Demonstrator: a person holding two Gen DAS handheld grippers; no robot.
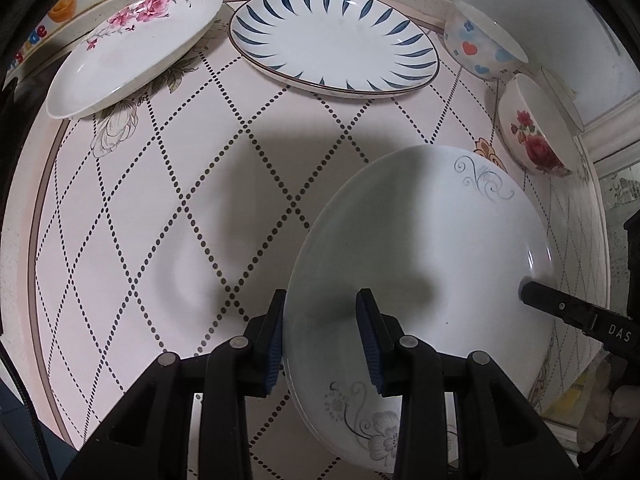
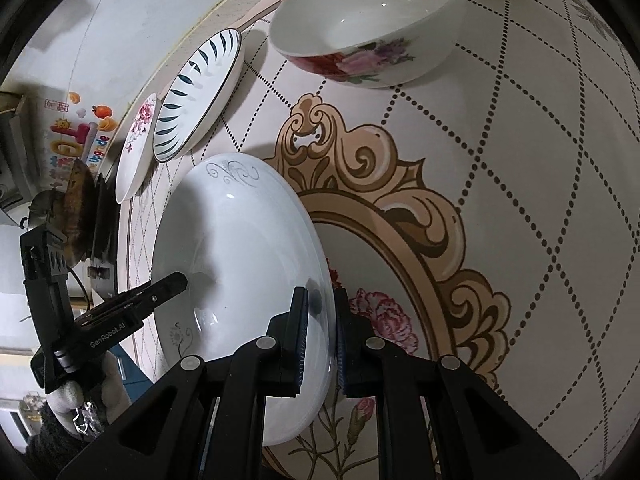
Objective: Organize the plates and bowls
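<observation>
Two grippers: both on one plate, opposite rims.
Grey-scroll plate (image 1: 424, 248): lower right of left wrist view, centre-left of right wrist view; whether it rests on the table or hangs above it, cannot tell.
Left gripper (image 1: 322, 340): jaws narrow, straddling the near rim.
Right gripper (image 2: 321, 336): pads clamped tight on the rim.
Blue-leaf plate (image 1: 334, 38): top centre.
Pink-flower plate (image 1: 134, 50): upper left.
Heart bowl (image 1: 482, 42), rose bowl (image 1: 534, 130): upper right.
Patterned tablecloth (image 1: 160, 200): beneath all.
</observation>
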